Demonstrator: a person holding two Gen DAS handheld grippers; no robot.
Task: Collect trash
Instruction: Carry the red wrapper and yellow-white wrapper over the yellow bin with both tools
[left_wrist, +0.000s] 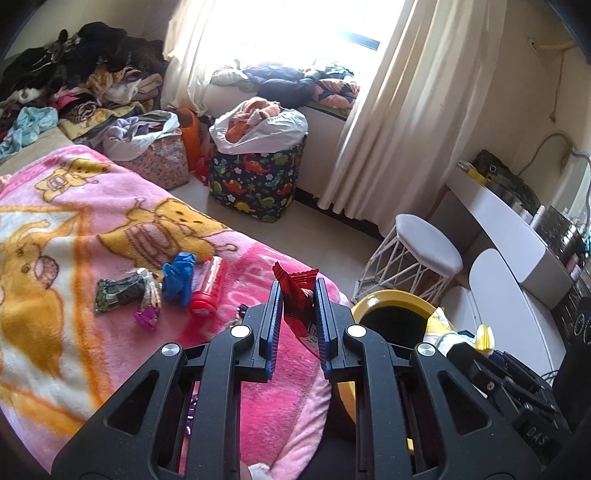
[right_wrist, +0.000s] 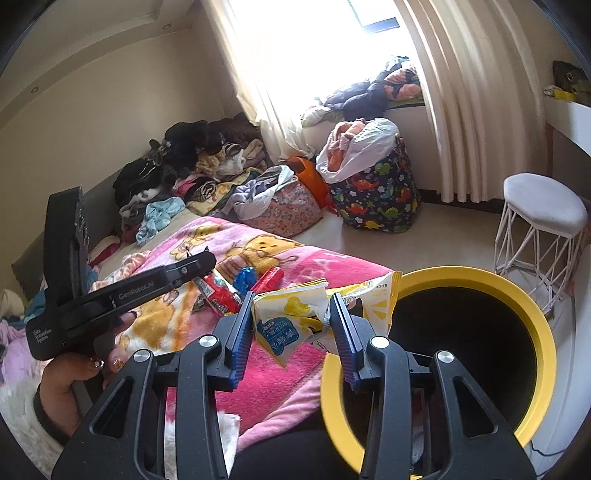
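Black linkage arms fill the bottom of both of my views, ending in blue ribbed pads. Between the pads of my left gripper (left_wrist: 298, 291) I pinch a red wrapper (left_wrist: 297, 295); it stands upright, its crimped top edge poking out above the fingertips. Between the pads of my right gripper (right_wrist: 291, 306) I clamp a crumpled yellow-and-white snack bag (right_wrist: 291, 317), whose loose end hangs out toward the yellow-rimmed bin (right_wrist: 480, 280). That bin stands on the floor just beside the bed, with a dark inside, and the bag's far corner reaches its rim.

On the pink cartoon-bear blanket (left_wrist: 92, 229) more trash lies in a small cluster: a red tube (left_wrist: 208, 290), a blue crumpled piece (left_wrist: 179, 275) touching it, a dark green wrapper (left_wrist: 118, 293) and a small purple scrap (left_wrist: 147, 318). From my right wrist view I see my left hand (right_wrist: 74, 373) wrapped around the left tool's black handle, low on the left.

Farther off, a dinosaur-print hamper (left_wrist: 255, 181) stands on the floor near the cream curtain (left_wrist: 399, 110), and a white stool (left_wrist: 424, 247) stands between the bin and a white desk (left_wrist: 517, 236).
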